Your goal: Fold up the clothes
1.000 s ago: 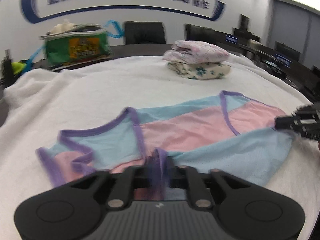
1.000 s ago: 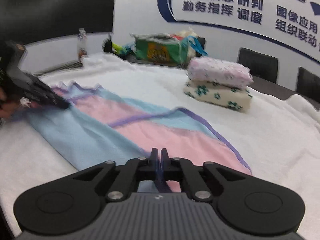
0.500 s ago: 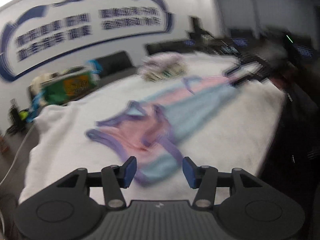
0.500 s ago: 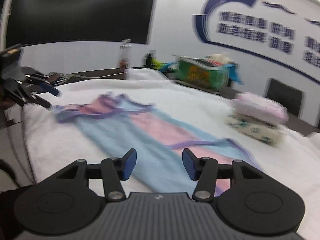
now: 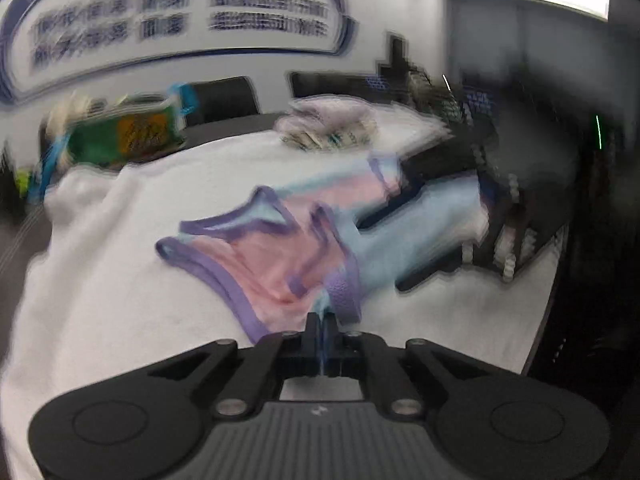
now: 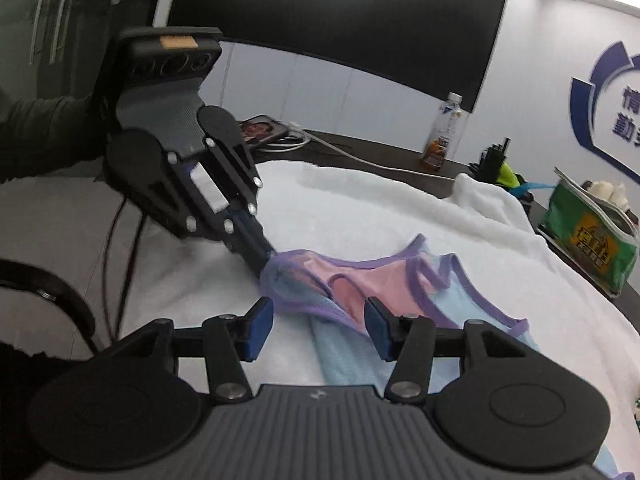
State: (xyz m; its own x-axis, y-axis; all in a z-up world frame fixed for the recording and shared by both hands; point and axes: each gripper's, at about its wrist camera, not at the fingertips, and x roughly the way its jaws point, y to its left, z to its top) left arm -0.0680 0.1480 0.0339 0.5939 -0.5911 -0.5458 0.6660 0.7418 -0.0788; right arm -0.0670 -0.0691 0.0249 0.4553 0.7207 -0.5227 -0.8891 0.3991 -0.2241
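Observation:
A pink and light-blue tank top (image 6: 392, 280) with purple trim lies on the white towel (image 6: 360, 208) that covers the table. My left gripper (image 5: 322, 322) is shut on the garment's purple-trimmed strap end. The right wrist view shows the same gripper (image 6: 266, 260) reaching in from the upper left, pinching that bunched end just above the towel. My right gripper (image 6: 318, 328) stands open, its blue pads (image 6: 260, 328) hovering on either side of the shoulder part, close to the left gripper. The left wrist view is blurred; there the right gripper (image 5: 440, 208) is a dark shape over the top's far end.
A stack of folded clothes (image 5: 328, 128) sits at the far side of the towel. A green bag (image 6: 588, 236), a drink bottle (image 6: 444, 132) and a phone with a cable (image 6: 260, 130) stand on the dark table edge. Black chairs (image 5: 224, 98) line the back wall. A dark sleeve (image 6: 40, 120) holds the left gripper.
Half a second ago both grippers were open and off the top. Now the left one has shut on the strap end. The right one has swung across to the same end, still open.

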